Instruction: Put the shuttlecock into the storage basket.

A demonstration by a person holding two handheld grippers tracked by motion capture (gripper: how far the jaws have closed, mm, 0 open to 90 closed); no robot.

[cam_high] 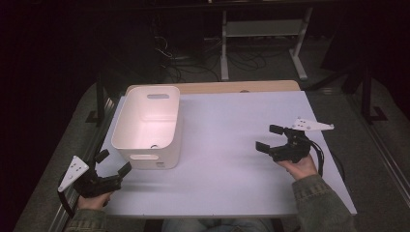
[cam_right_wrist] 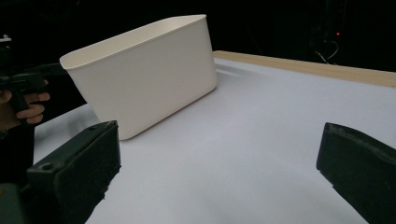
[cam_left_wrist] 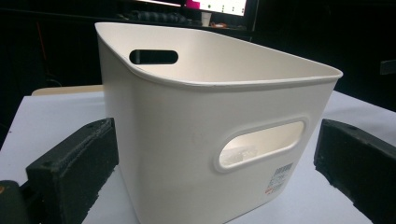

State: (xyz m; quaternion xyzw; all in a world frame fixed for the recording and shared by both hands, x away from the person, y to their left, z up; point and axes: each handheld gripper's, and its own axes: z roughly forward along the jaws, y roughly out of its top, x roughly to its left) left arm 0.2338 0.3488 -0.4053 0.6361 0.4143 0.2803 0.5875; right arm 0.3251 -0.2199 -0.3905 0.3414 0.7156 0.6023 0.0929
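While gaping wide, left tongs (cam_high: pixel 114 162) near white bin (cam_high: pixel 145 126), seemingly untouched

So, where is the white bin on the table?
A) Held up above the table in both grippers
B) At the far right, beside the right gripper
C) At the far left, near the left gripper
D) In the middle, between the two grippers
C: in the high view the bin stands on the far left part of the table, close in front of the open left gripper.

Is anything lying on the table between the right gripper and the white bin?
No. The high view shows bare white tabletop between the right gripper and the white bin; the right gripper view shows the same.
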